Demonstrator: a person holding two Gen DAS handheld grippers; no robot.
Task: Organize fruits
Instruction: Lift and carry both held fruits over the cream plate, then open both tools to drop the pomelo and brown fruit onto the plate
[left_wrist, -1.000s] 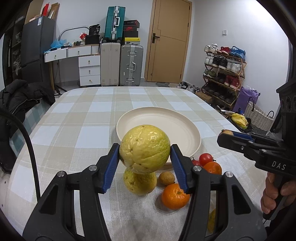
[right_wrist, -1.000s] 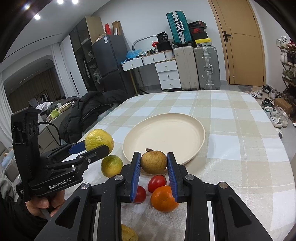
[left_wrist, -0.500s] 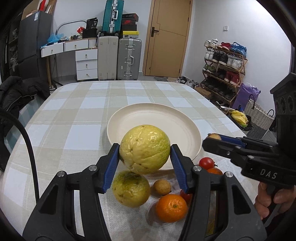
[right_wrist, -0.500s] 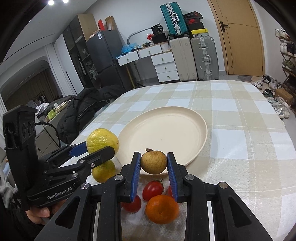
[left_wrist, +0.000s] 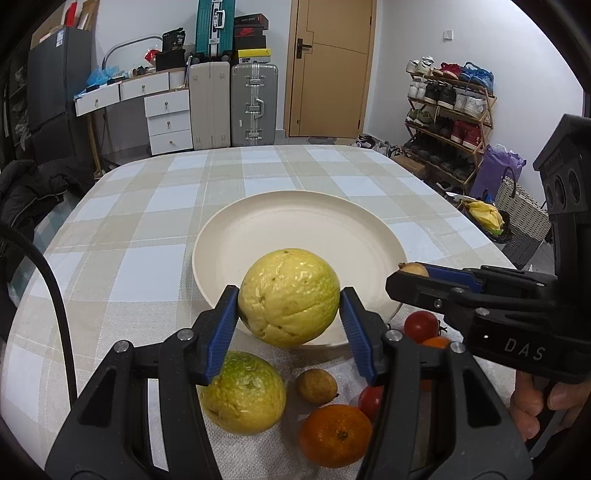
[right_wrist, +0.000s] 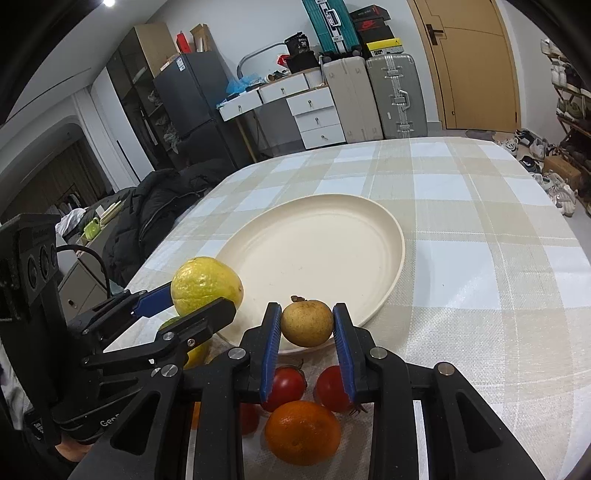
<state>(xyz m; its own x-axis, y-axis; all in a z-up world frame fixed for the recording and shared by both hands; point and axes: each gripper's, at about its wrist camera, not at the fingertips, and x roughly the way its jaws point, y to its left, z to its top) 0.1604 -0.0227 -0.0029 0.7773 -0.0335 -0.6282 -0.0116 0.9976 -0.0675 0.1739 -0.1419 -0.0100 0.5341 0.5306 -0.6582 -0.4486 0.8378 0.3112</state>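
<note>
My left tool pinches a big yellow fruit over the near rim of the cream plate, which sits mid-surface. My right tool pinches a small brown fruit over the same rim. On the surface at its near edge lie a yellow-green fruit, an orange and tomatoes.
</note>
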